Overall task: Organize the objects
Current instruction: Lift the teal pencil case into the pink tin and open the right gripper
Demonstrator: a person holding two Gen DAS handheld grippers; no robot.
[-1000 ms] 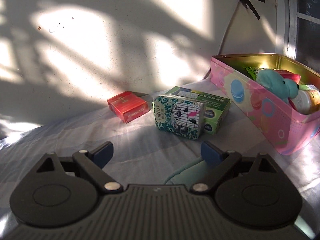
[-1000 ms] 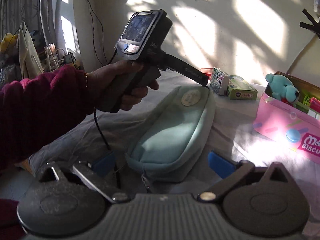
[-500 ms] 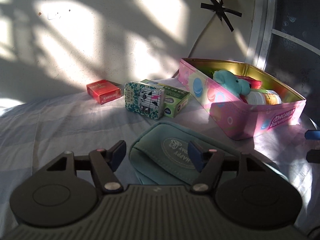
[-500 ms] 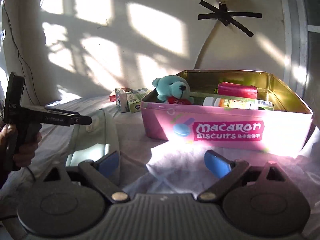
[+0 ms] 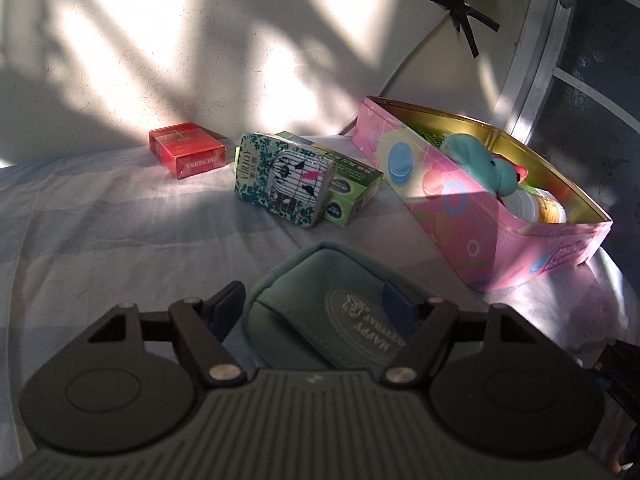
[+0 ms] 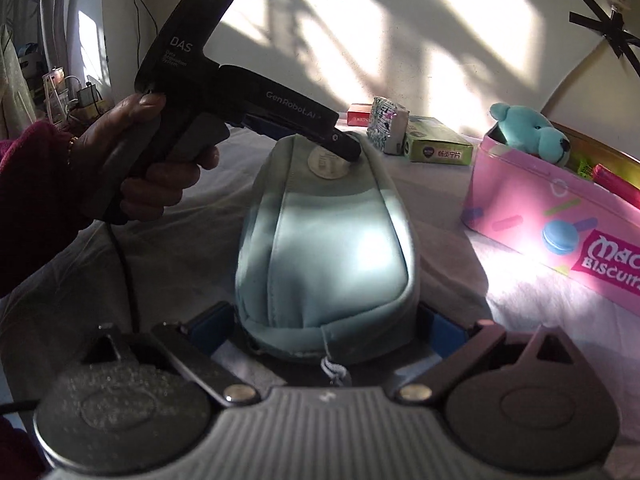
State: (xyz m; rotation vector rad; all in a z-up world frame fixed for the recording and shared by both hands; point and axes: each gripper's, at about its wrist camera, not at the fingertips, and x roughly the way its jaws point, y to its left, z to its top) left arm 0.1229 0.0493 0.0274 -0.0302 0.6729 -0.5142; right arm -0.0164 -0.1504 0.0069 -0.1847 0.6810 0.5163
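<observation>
Teal fabric pouch lies lengthwise on the bed sheet beside the pink biscuit tin; we straddle each end, left gripper fingers narrowing, right gripper fingers closing slowly, presumably for a two-ended lift.

We see hard sunlight in patches on the wall, long soft shadows across it, glare on the pink tin, dim foreground, fisheye bending at our edges, focus sharp.
</observation>
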